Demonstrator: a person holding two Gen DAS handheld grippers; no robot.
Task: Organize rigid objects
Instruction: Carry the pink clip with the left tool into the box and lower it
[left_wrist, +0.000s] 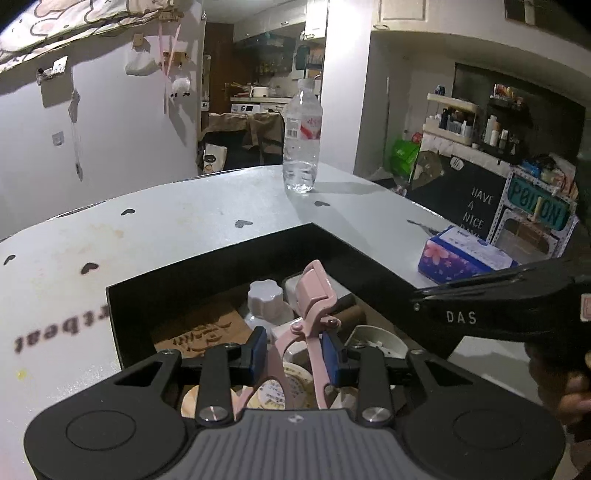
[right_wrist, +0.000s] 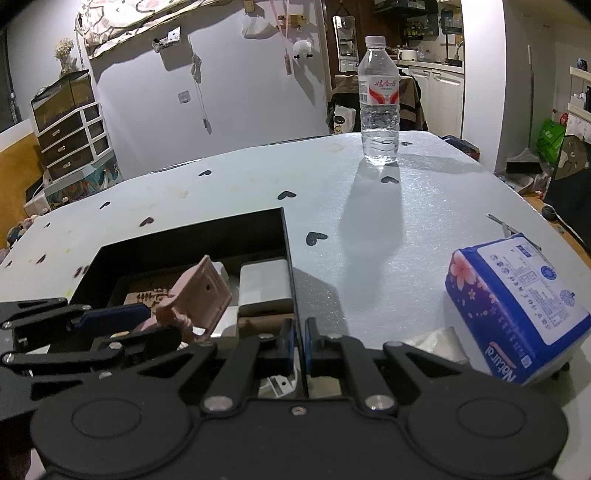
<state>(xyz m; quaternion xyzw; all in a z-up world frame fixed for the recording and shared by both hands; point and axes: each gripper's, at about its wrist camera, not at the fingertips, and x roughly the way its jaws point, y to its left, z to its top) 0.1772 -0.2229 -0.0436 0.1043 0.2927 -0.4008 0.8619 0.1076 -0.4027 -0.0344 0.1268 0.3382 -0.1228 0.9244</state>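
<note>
Eyelash curler (left_wrist: 314, 314), pink, is pinched by its handles between the blue pads of the left gripper (left_wrist: 297, 350) and is held above the open black box (left_wrist: 221, 254), head tilted up and away. The same curler shows in the right wrist view (right_wrist: 199, 295), over the box's left half.

The right gripper (right_wrist: 300, 343) has its fingers pressed together on the thin right wall of the box (right_wrist: 291, 266), apparently to steady it.

For the step in hand, judged to be lowering the curler in:
- the wall grip is best kept firm so the box is not dragged;
- the curler is best lowered toward a free gap, not onto the jar;
- the pads should be spread only once the head rests on something, since the hinged handles may spring.

Box contents, as far as seen: a white jar with a scalloped lid (left_wrist: 264, 295), a pale rectangular case (right_wrist: 264, 286) against the right wall, a brown card with printed characters (left_wrist: 207, 328) on the floor, round labelled lids (left_wrist: 280, 395) nearer the camera. Identities of the lower items are uncertain; the view is dark and crowded.

Outside the box, on the heart-patterned table cover (right_wrist: 369, 221): an upright water bottle (right_wrist: 380, 99) and a tissue pack (right_wrist: 517, 306), both well apart from the box.
</note>
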